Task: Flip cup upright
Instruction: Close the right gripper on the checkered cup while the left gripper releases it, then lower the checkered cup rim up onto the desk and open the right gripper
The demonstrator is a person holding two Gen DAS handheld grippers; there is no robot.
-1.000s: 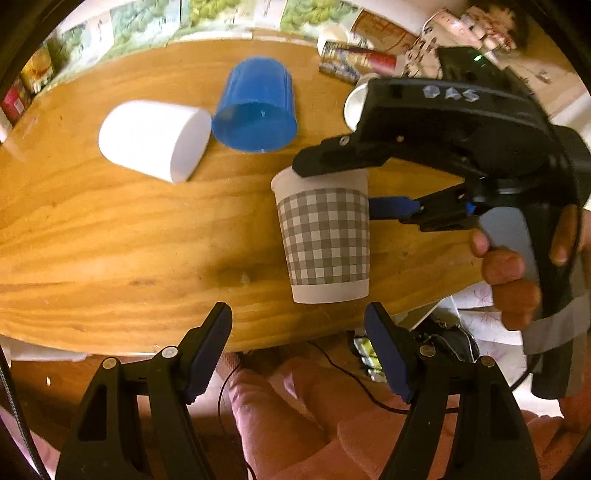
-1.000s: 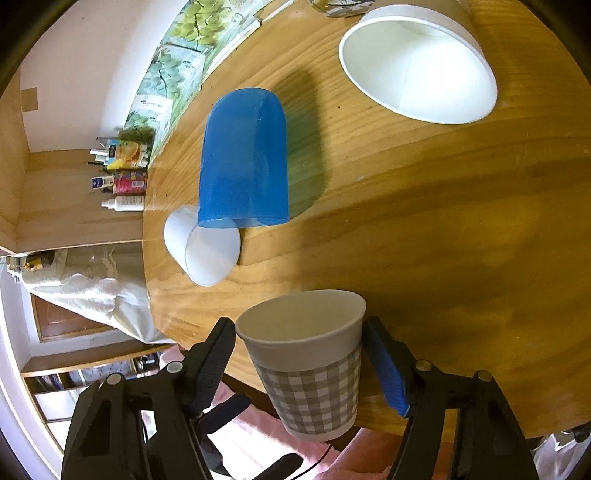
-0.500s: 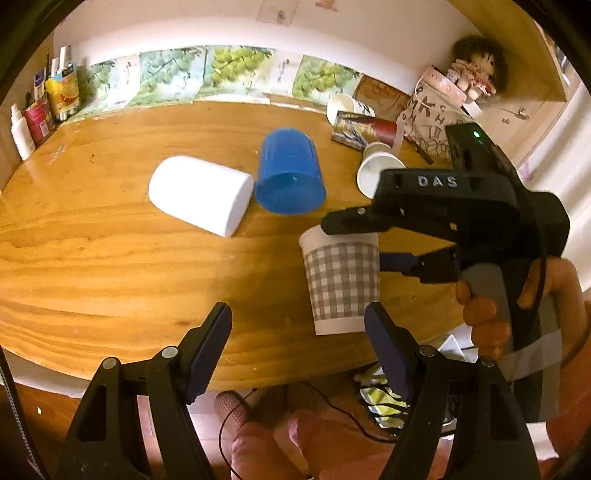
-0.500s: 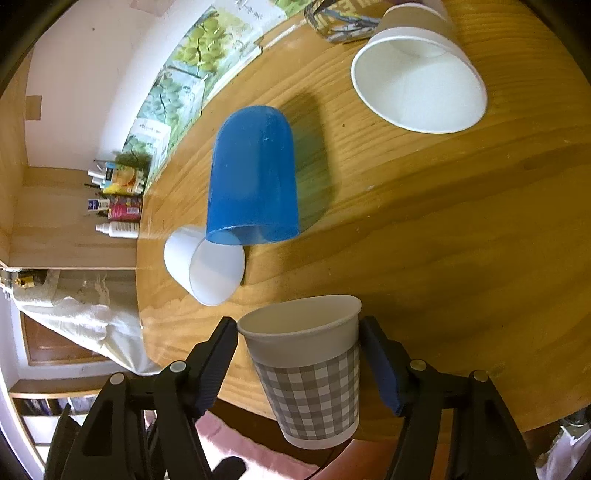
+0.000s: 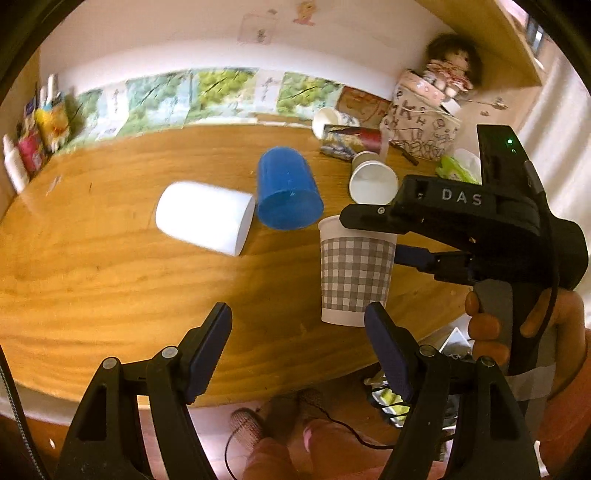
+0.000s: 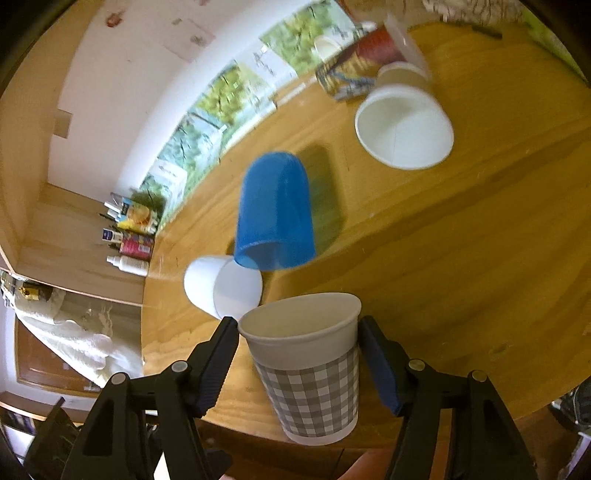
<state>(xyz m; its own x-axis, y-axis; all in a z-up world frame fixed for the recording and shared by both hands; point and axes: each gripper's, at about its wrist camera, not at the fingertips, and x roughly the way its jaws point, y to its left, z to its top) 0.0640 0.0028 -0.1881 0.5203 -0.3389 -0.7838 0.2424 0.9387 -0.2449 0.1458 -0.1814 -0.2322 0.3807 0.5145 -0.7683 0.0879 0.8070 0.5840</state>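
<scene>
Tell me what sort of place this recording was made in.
Most likely a room in a home, perhaps a child's room. A wooden table stands against a white wall with drawings stuck on it, a doll sits in the corner, and bottles line a side ledge.

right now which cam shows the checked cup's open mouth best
The right wrist view: it looks down at the checked cup, so the rim and white inside show between the right gripper's fingers. The left wrist view shows the cup side-on, upright, with its rim partly hidden behind the right gripper's body.
</scene>
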